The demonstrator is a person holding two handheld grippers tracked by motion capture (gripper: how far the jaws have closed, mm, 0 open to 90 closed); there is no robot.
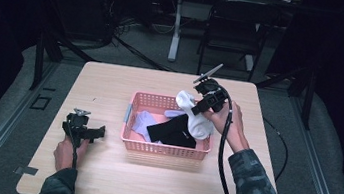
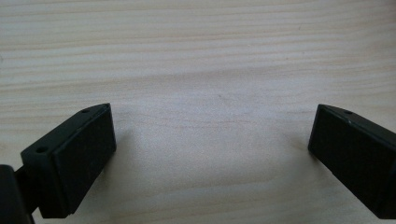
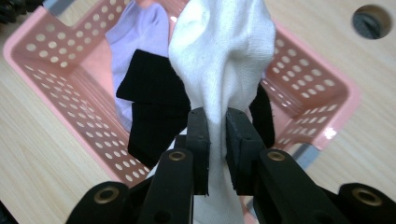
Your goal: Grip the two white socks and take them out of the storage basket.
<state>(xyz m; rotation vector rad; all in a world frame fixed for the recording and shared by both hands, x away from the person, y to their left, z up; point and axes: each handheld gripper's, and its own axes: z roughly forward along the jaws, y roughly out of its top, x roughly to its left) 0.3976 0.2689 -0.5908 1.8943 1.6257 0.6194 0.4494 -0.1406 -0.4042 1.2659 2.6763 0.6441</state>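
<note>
Pink perforated basket (image 1: 165, 149) at table (image 1: 98, 178) centre: holds lavender sock (image 3: 140, 32) and black sock (image 3: 154, 107). White sock (image 3: 224, 56) hangs above basket, pinched between right gripper (image 3: 217, 135) jaws. Left gripper (image 2: 210, 140) rests on bare wood left of basket, jaws spread, nothing between them.

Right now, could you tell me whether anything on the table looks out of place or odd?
Nothing stands out. The pink basket sits squarely on the table, with lavender socks and black socks inside. The right gripper pinches a white sock above it. The left gripper rests open on bare wood.
</note>
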